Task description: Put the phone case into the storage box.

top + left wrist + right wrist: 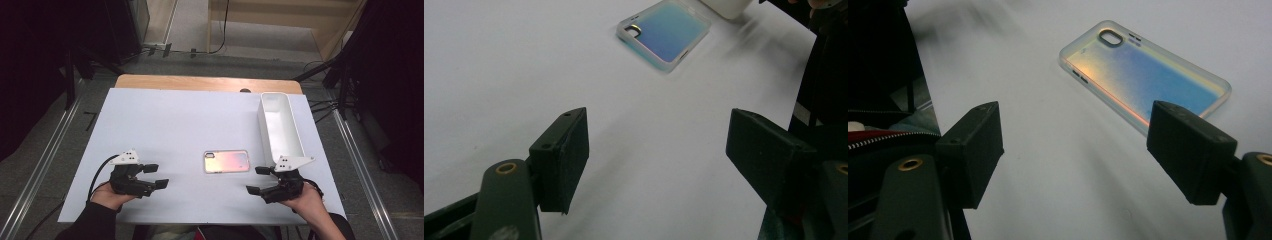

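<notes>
Nearest the person, the left gripper point(156, 176) and the right gripper point(257, 180) hover low over the white table point(170, 130), jaws wide apart and empty, both pointing inward at the case point(226, 161). The case lies flat between them, near the front middle of the table, camera cut-out toward the left gripper, touched by neither.

It looks like a thin, empty phone case with a glossy iridescent back and a clear, soft rim: light, bendy, likely slippery on its flat face. Lying flat, it offers little to pinch. The best hold is probably across the short width, on the two long rims, or one jaw slid under an edge while the other gripper steadies it. A hard squeeze would likely buckle it.

Farther off, at the right, stands a long white bin point(279, 125), open-topped and apparently empty.
</notes>
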Motion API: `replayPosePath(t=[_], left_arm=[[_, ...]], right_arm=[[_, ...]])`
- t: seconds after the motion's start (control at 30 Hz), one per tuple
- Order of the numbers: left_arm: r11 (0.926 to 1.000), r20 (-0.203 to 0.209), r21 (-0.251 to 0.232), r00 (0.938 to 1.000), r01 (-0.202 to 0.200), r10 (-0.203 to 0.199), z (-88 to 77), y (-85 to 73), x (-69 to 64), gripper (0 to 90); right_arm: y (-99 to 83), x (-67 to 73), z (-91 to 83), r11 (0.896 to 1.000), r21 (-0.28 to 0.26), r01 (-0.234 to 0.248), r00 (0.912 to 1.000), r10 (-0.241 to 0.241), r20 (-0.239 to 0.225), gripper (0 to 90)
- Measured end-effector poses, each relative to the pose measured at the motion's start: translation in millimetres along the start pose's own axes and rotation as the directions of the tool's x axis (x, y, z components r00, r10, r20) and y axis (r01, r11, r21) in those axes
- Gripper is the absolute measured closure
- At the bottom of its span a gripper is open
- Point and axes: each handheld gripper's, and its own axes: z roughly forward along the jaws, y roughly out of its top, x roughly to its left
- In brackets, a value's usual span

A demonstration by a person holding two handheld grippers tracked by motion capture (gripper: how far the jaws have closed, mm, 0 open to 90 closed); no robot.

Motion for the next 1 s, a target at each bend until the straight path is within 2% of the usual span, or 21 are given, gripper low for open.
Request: replayPosePath(t=[1.0], left_arm=[[1.0000, 0.003, 0.000, 1.0000, 0.004, -0.004, -0.4, 0.1, -0.1, 25.0]], right_arm=[[1.1, 0.6, 0.1, 1.000, 0.005, -0.010, 0.9999, 0.010, -0.004, 21.9]])
